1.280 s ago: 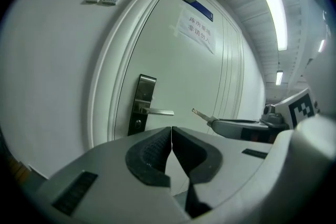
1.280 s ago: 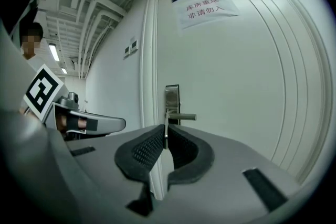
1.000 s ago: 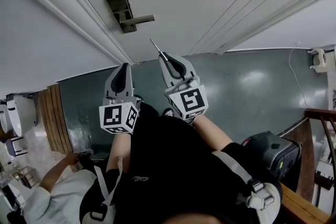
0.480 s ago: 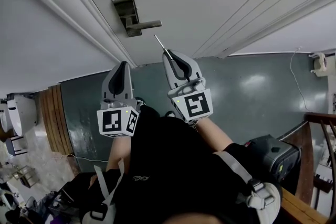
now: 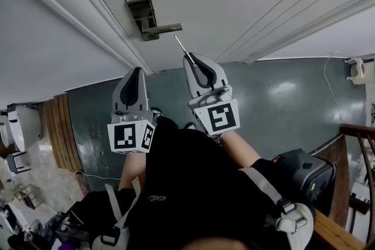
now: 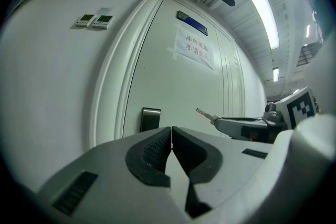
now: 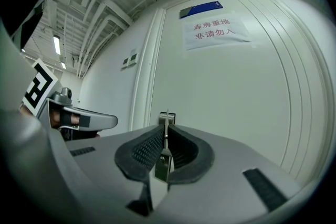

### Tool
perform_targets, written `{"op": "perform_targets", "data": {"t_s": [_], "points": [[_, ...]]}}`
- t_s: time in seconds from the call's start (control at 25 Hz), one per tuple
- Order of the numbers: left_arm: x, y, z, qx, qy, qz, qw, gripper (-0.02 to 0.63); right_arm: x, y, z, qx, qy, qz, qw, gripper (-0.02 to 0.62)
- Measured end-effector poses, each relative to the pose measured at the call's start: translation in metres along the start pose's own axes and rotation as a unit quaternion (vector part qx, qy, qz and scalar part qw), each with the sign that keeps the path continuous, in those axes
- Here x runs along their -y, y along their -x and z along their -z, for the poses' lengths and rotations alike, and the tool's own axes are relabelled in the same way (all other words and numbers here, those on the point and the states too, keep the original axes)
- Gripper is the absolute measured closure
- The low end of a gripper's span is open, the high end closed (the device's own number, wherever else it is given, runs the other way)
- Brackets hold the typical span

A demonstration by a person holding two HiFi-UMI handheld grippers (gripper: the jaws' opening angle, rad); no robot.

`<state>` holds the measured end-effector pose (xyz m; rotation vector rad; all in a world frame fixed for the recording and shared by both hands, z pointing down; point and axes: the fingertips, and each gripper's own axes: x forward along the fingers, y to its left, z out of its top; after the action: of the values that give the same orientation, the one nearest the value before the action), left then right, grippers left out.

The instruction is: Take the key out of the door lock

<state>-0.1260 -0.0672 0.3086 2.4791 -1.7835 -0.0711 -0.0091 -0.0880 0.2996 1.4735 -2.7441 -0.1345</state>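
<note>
The left gripper [image 6: 171,128] has its jaws pressed together with nothing between them, facing a white door [image 6: 173,81]. Beyond the jaws is a dark lock plate [image 6: 150,119]. At right, the right gripper [image 6: 217,121] holds a key [image 6: 205,114] clear of the plate.

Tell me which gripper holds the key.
The right gripper: the key sticks out from its closed jaws. The left gripper is shut on nothing.
</note>
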Motion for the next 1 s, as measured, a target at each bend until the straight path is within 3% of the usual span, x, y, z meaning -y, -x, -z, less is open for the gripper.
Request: {"op": "perform_targets", "data": {"t_s": [1.0], "points": [[-0.001, -0.005, 0.011, -0.006, 0.006, 0.008, 0.9999, 0.583, 0.003, -0.002, 0.006, -0.008, 0.014, 0.008, 1.0, 0.565]]}}
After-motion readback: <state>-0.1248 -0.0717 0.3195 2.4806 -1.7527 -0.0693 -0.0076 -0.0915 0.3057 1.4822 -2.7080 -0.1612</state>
